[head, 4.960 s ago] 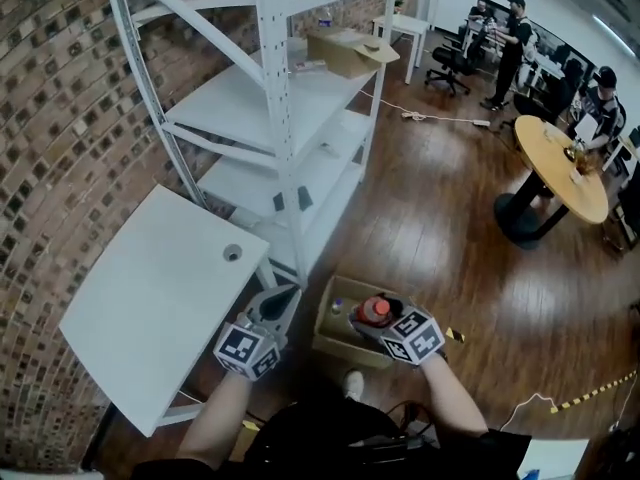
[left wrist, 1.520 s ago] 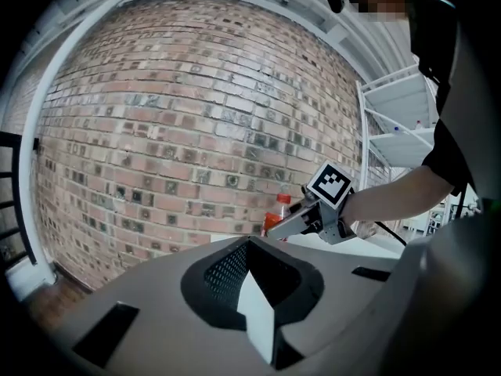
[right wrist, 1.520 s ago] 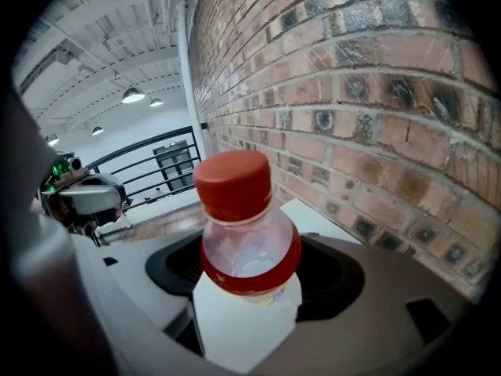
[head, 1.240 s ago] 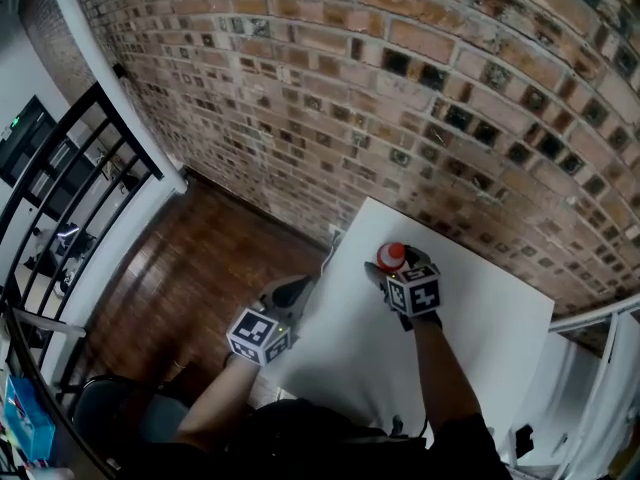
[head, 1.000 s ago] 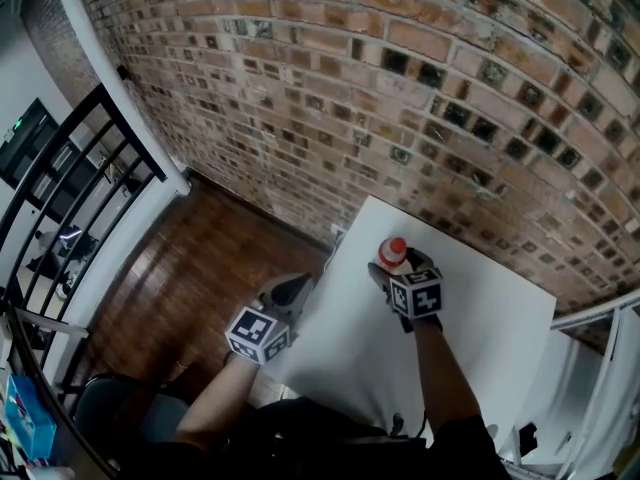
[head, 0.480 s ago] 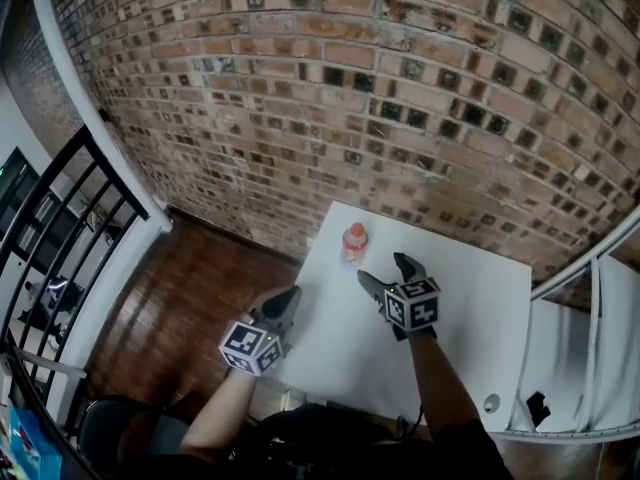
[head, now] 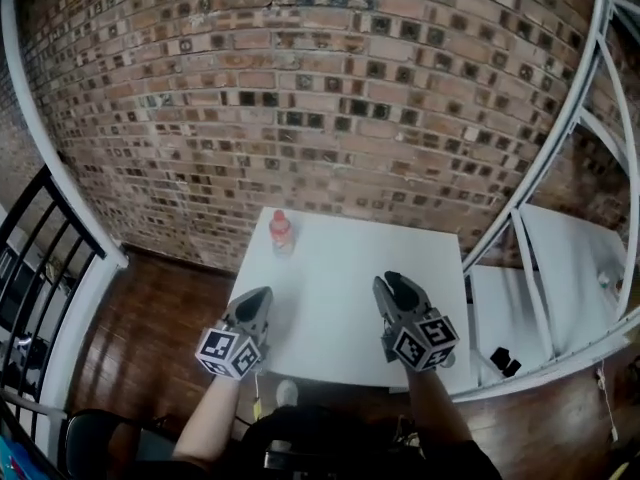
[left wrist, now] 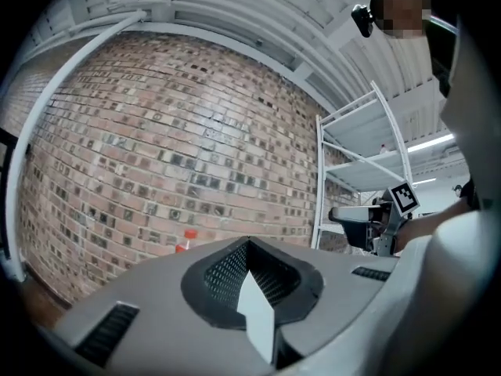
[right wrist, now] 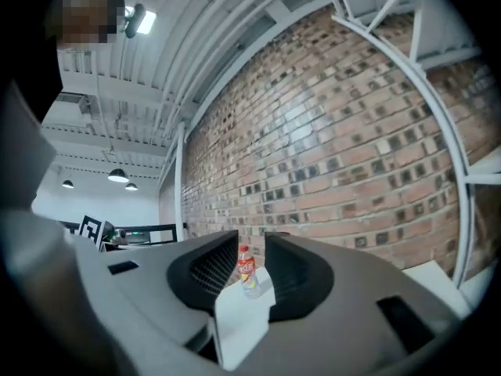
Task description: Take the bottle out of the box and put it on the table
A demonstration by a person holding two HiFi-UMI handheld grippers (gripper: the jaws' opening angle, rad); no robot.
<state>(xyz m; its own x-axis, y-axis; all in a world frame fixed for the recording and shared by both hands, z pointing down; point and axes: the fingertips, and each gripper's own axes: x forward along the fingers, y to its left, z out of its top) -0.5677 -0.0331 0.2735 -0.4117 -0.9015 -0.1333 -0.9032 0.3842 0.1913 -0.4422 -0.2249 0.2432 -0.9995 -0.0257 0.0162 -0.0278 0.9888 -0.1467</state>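
The bottle (head: 281, 231), red-capped and upright, stands on the white table (head: 340, 268) near its far left corner, close to the brick wall (head: 300, 88) and touched by neither tool. The right gripper (head: 395, 286) hangs over the near right part of the table, well apart from the bottle. Its jaws have just been closing and now stand a narrow gap apart, gripping nothing; in the right gripper view the bottle shows only as a small, distant shape through that gap. The left gripper (head: 258, 300) hovers at the near left edge of the table with its jaws brought together and nothing between them. To the right of the table rises a white shelf rack (head: 560, 138), and dark wooden floor (head: 150, 318) lies to the left. The box is in none of the views. Judging by this, the task's 1 bottle is out of the box and set down, so the work looks finished; whether the box holds more cannot be told.
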